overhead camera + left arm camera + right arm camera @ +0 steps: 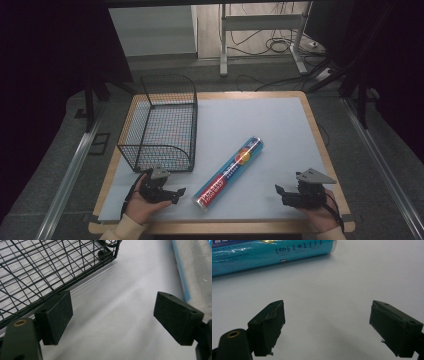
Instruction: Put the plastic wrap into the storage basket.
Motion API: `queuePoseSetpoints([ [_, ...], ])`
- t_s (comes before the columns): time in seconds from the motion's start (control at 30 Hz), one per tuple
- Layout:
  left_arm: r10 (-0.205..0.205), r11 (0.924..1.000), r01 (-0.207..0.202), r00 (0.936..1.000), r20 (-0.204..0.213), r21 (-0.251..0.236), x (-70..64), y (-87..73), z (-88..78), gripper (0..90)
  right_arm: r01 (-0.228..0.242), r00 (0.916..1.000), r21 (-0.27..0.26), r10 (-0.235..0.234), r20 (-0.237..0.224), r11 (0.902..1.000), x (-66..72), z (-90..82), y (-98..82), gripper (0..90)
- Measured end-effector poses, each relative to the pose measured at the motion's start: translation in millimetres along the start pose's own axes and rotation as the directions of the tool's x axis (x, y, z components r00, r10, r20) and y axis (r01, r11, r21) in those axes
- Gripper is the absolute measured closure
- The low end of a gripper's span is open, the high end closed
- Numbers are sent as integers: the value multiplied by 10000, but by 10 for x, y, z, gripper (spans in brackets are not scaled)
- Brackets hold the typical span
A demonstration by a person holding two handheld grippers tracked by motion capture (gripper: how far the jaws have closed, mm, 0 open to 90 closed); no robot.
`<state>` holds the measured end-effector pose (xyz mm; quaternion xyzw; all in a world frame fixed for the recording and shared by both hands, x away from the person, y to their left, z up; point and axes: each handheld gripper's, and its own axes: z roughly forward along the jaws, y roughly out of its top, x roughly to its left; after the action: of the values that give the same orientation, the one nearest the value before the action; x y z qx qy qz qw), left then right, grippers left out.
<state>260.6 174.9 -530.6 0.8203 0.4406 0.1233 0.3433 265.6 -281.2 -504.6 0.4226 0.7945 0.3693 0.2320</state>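
A long blue roll (230, 172) with red ends and printed labels lies diagonally on the pale mat, between my two hands. A black wire basket (160, 125) stands at the mat's left side. My left gripper (176, 194) rests near the front edge, just below the basket, open with nothing between its pads (56, 317). The basket's mesh (37, 270) fills the upper left of the left gripper view and the roll (195, 267) shows at its right edge. My right gripper (279, 192) sits at the front right, open and empty, its pads (268, 326) pointing toward the roll (272, 252).
The pale mat (280, 125) covers a wooden table (320, 145) with rounded corners. Beyond the table stand a white metal frame (260, 30) and loose cables on the floor. Metal rails (70, 175) run along both sides of the table.
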Motion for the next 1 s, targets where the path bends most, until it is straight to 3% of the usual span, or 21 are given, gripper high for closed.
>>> queuePoseSetpoints([
  [0.1,-18,10000,18,10000,-13,-10,10,1,-2,157,315,9993,130,-318,216,9994,-6,-1,-7,136],
  [0.3,52,10000,-52,10000,-11,-57,-10,0,-46,158,395,9988,249,-402,284,9989,28,-10,-4,134],
  [1.0,138,9990,-131,9998,157,-436,-105,120,-210,158,301,9993,389,-310,208,9988,-1,7,-16,132],
])
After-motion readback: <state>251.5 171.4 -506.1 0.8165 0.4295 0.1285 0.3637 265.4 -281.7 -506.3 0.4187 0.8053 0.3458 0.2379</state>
